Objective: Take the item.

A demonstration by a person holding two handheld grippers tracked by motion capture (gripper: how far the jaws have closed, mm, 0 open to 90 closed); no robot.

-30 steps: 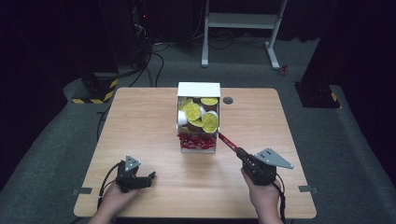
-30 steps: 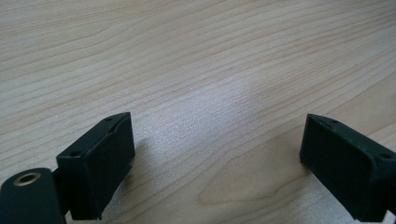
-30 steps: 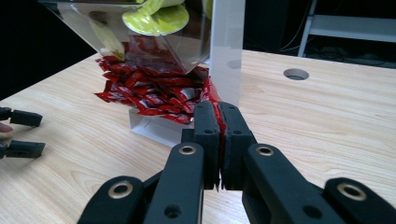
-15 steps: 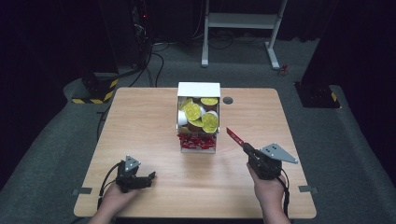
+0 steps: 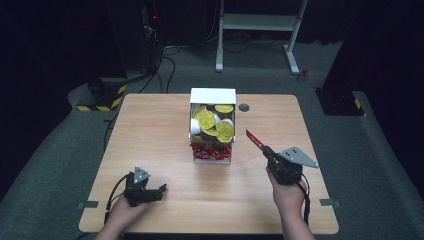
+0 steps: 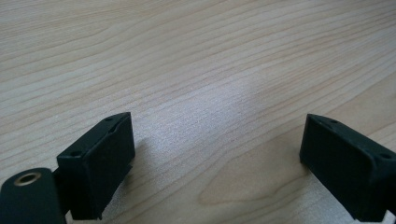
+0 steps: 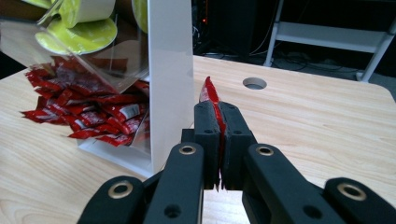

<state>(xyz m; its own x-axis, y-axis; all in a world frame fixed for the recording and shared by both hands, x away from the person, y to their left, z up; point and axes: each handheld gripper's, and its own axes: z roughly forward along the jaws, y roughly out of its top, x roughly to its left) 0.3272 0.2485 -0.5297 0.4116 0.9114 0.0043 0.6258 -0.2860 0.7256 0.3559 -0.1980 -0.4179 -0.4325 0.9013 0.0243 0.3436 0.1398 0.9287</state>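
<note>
Right gripper [image 5: 266, 151] jaws are clamped fully together on a thin red foil sachet [image 5: 254, 138]. In the right gripper view the sachet [image 7: 208, 97] is pinched edge-on between the two black pads, roughly half of it sticking out past the tips.

Sachet long axis runs in line with the jaws. In the high view its free end points up-left across the light wood tabletop [image 5: 150, 140], toward the white dispenser box [image 5: 213, 96], and tilts slightly upward off the surface. It sits just right of the box's front right corner, near it but not touching, clear of the tabletop.

Box holds yellow-lidded round cups [image 5: 206, 119] in the upper part and a pile of matching red sachets [image 5: 212, 150] in the lower front tray, behind a clear panel [image 7: 84, 60].

Left gripper [image 5: 151, 192] is at the near-left of the tabletop, well apart from the box. Its jaws stand wide open with nothing between them, just bare wood [image 6: 215, 93] under them, pointing right along the tabletop.
</note>
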